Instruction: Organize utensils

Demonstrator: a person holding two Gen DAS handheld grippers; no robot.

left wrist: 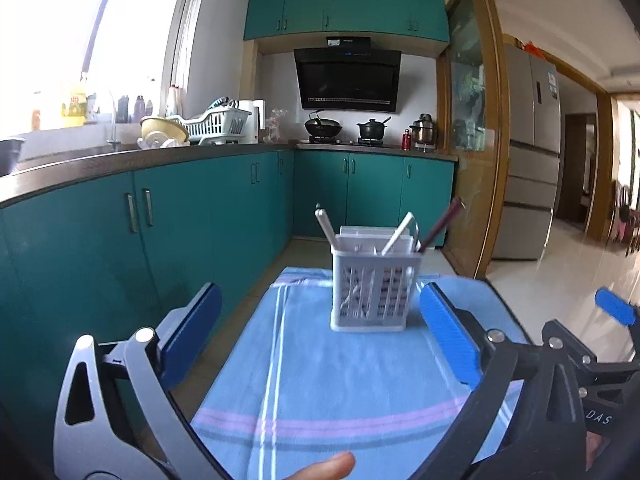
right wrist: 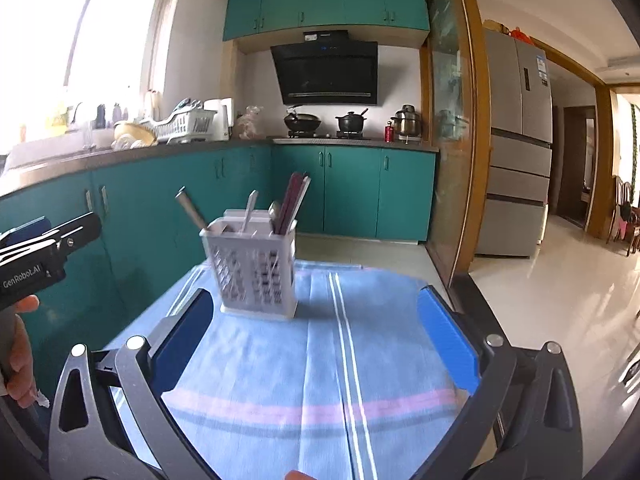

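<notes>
- A white slotted utensil caddy [left wrist: 376, 284] stands upright on a blue cloth [left wrist: 340, 380] with pink and white stripes, at the far end of the cloth, near its far edge.
- The caddy's long axis runs straight up; its open top faces the ceiling and its base sits flat on the cloth.
- Inside it, a pale-handled utensil [left wrist: 326, 226] leans up and to the left from the left compartment, a white-handled utensil [left wrist: 398, 234] leans up and to the right from the middle, and dark red chopsticks [left wrist: 442, 224] slant up to the right from the right side.
- The working ends are down inside the caddy, blurred behind the slots.
- The left gripper [left wrist: 320, 328] hangs over the near part of the cloth with its blue-padded fingers [left wrist: 448, 336] spread wide and nothing between them; it is well short of the caddy.
- The right gripper [right wrist: 316, 336] is likewise spread wide and empty, its blue fingers [right wrist: 448, 340] flanking bare cloth, the caddy ahead and to the left of it.
- Teal cabinets [left wrist: 180, 216] run along the left, behind the cloth.
</notes>
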